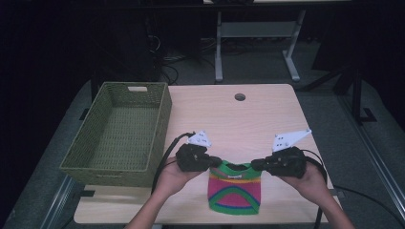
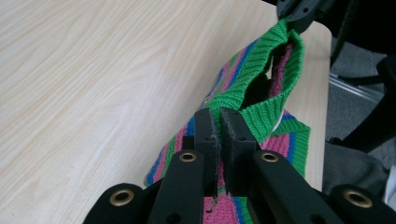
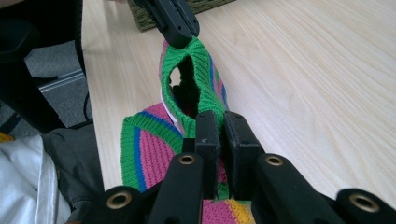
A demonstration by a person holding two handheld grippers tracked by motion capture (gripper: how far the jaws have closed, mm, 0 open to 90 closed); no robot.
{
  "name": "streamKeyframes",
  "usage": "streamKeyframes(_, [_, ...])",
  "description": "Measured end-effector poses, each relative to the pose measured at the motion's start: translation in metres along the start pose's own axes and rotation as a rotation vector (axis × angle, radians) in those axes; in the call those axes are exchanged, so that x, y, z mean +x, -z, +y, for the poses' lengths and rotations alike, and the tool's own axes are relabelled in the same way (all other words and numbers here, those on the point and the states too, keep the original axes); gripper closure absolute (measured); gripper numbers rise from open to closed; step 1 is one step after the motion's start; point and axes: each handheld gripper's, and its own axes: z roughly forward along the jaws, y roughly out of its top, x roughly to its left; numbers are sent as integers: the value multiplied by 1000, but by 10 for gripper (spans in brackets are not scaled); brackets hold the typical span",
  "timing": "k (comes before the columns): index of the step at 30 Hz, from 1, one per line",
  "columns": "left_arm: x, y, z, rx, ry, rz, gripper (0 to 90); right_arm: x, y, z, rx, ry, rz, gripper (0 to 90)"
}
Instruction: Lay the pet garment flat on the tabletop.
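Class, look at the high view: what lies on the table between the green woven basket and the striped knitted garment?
Bare light wooden tabletop; the left gripper clamping the striped knitted garment hovers beside the green woven basket.

The knit piece [image 1: 234, 189] lies on the tabletop [image 1: 248, 119] at its near edge, and serves as the landmark. The basket [image 1: 122, 134] stands to its left and behind it, well apart, at the tabletop's left edge. The left hand-held gripper [image 1: 218, 161] is at the piece's far left corner, the right hand-held gripper [image 1: 254, 164] at its far right corner, both touching it.
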Motion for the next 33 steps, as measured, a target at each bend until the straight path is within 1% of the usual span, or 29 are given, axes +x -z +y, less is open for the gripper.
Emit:
streamKeyframes(1, [4, -1, 1, -4, 15, 5, 856, -5, -2, 2, 7, -8, 0, 842])
streamKeyframes(2, [5, -2, 1, -7, 27, 3, 856, -6, -2, 2, 8, -14, 0, 842])
streamKeyframes(3, [5, -2, 1, -7, 27, 3, 856, -8, -3, 3, 9, -18, 0, 842])
streamKeyframes(6, [10, -6, 4, -10, 51, 15, 856, -13, -4, 4, 5, -32, 3, 842])
streamKeyframes(7, [11, -6, 5, -9, 47, 18, 855, -15, -4, 4, 4, -33, 1, 842])
streamKeyframes(14, [18, -11, 10, -12, 64, 27, 855, -21, -6, 7, 2, -41, 2, 842])
streamKeyframes(16, [19, -13, 11, -12, 69, 33, 855, -26, -7, 8, 0, -52, -1, 842])
streamKeyframes(18, [21, -14, 11, -15, 73, 33, 855, -30, -8, 8, 0, -61, -4, 842])
streamKeyframes(19, [22, -15, 11, -20, 81, 38, 855, -30, -8, 8, 0, -61, -4, 842])
streamKeyframes(20, [24, -16, 10, -20, 80, 43, 855, -33, -9, 8, 2, -69, -9, 842])
streamKeyframes(21, [25, -16, 10, -23, 89, 42, 855, -34, -9, 7, 2, -70, -9, 842])
streamKeyframes(22, [25, -16, 10, -23, 89, 42, 855, -34, -9, 7, 2, -70, -9, 842])
streamKeyframes(23, [28, -18, 10, -25, 98, 44, 855, -37, -10, 7, -1, -79, -12, 842])
streamKeyframes(26, [31, -19, 10, -28, 107, 44, 855, -40, -11, 7, -2, -83, -14, 842])
streamKeyframes(28, [35, -21, 9, -39, 124, 44, 855, -44, -13, 7, -2, -100, -21, 842])
streamKeyframes(31, [37, -22, 9, -41, 132, 47, 855, -47, -14, 8, -4, -106, -18, 842])
streamKeyframes(32, [40, -24, 8, -51, 145, 49, 855, -49, -15, 9, -5, -111, -24, 842])
streamKeyframes(33, [41, -24, 8, -54, 148, 48, 855, -50, -16, 9, -5, -111, -24, 841])
